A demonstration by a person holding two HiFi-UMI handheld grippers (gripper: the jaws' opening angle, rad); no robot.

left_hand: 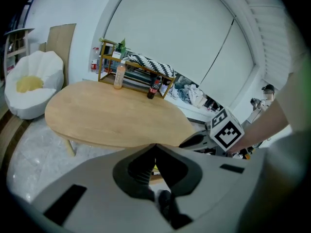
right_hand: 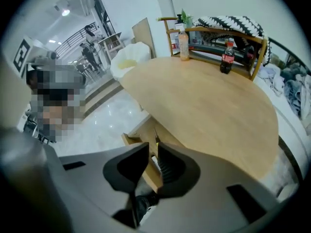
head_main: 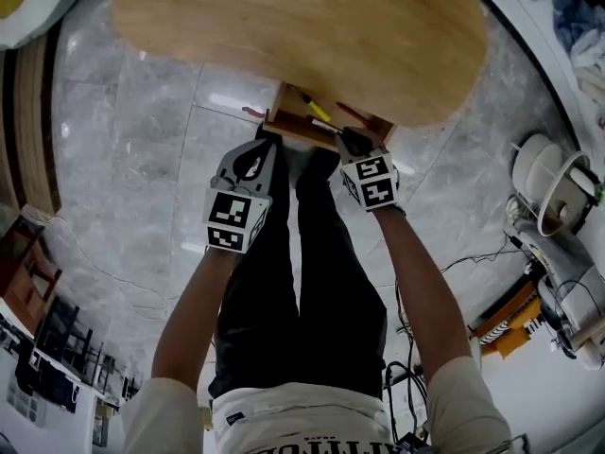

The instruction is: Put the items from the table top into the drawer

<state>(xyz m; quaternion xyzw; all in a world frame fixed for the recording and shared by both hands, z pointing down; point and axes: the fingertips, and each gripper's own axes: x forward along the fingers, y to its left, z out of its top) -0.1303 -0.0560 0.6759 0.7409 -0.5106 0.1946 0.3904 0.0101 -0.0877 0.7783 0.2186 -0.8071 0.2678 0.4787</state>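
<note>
The oval wooden table top is bare in all three views. Under its near edge a wooden drawer stands pulled out, with a yellow pen and a thin red item lying in it. My left gripper hovers just short of the drawer's left corner, and its fingertips touch with nothing between them. My right gripper hangs over the drawer's right part. Its jaws stand a narrow gap apart and hold nothing; the drawer shows below them.
A rack behind the table holds an orange bottle and a cola bottle. A white beanbag chair sits left of the table. Cables and appliances lie on the marble floor at right. The person's legs are below the drawer.
</note>
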